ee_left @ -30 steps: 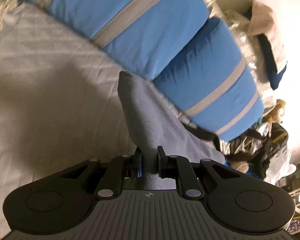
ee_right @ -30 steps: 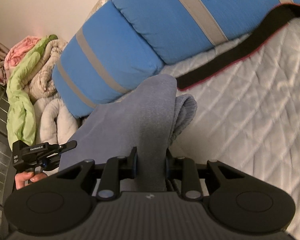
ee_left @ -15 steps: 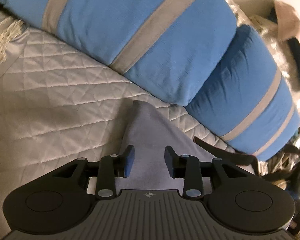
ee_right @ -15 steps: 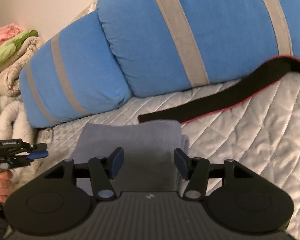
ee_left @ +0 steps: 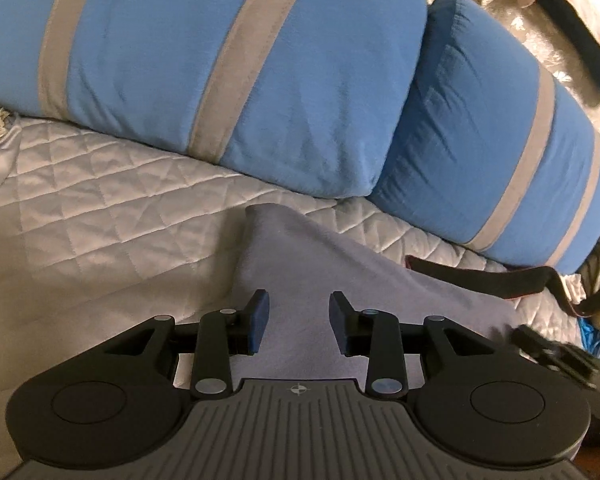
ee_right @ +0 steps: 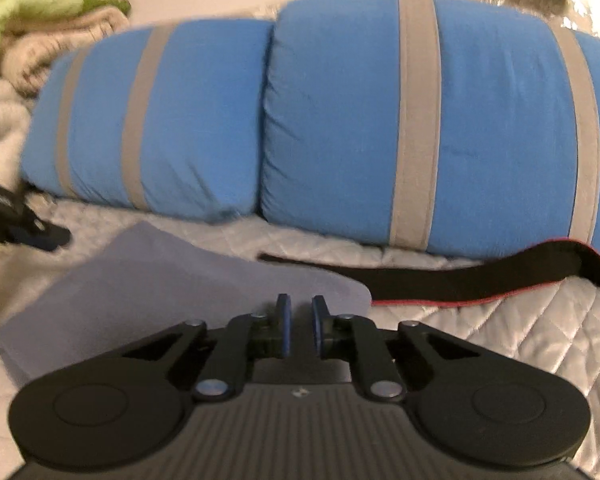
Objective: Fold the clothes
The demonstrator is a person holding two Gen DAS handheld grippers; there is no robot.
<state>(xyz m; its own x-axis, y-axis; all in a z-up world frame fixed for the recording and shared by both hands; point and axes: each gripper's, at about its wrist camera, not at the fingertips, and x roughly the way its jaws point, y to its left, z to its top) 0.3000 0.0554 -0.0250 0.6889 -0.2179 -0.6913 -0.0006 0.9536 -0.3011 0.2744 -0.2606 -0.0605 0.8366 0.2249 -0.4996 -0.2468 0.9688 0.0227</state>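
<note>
Now my left gripper [ee_left: 296, 322] hangs with jaws parted and empty over the grey garment [ee_left: 320, 280], which lies flat on the quilted bedspread [ee_left: 100, 208] before the blue pillows [ee_left: 220, 72]. My right gripper [ee_right: 299, 330] is closing with nothing between its pads; I'd pinch that near edge squarely and keep both corners level.

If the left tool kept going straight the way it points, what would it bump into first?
Probably the gray cloth lying flat on the quilt, right ahead of the left tool. The blue pillow sits farther back.
</note>
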